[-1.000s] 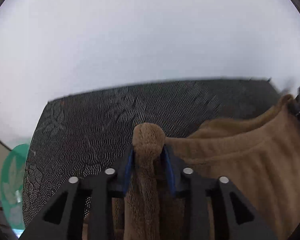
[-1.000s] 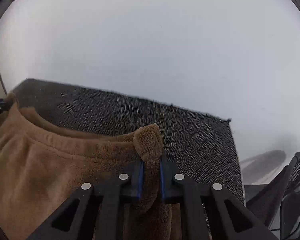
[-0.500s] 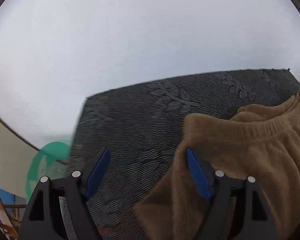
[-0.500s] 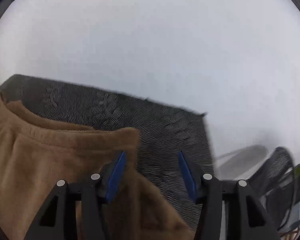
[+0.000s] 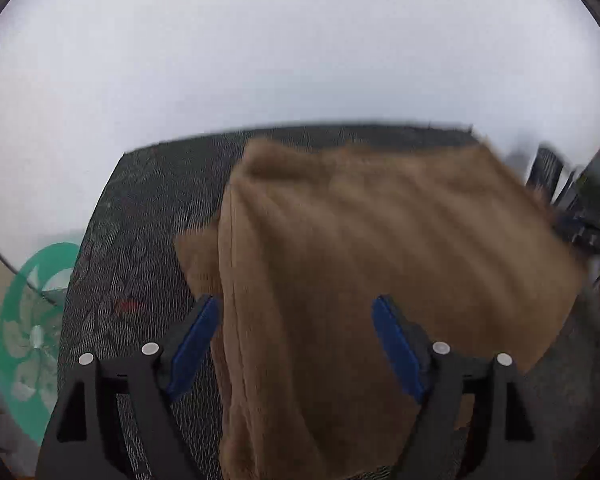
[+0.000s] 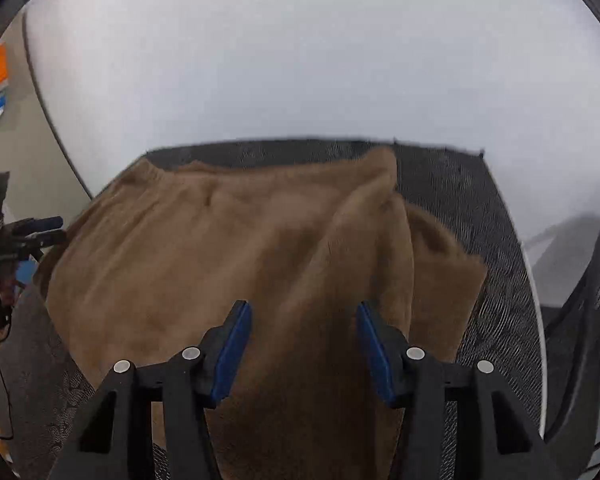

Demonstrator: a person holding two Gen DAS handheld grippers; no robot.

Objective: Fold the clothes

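**Both grippers released; garment lying on the dark mat**

The brown fleece garment [image 5: 380,248] lies folded on the dark patterned mat [image 5: 140,216], which sits on a white table [image 5: 300,60]. Its near portion runs out of frame below both cameras, so the lower hem cannot be assessed.

Left gripper [image 5: 296,344]: jaws have just been opening and stand wide apart, the blue pads clear of the fabric, which lies beneath and between them. Nothing is gripped.

Right gripper [image 6: 304,344]: jaws have likewise just been opening, now parted about halfway, pads off the cloth. Nothing is gripped.

Motion blur softens the garment's far edge. A green fan [image 5: 32,328] shows partly at the left margin; dark objects at the right edge of the left view are unidentifiable.
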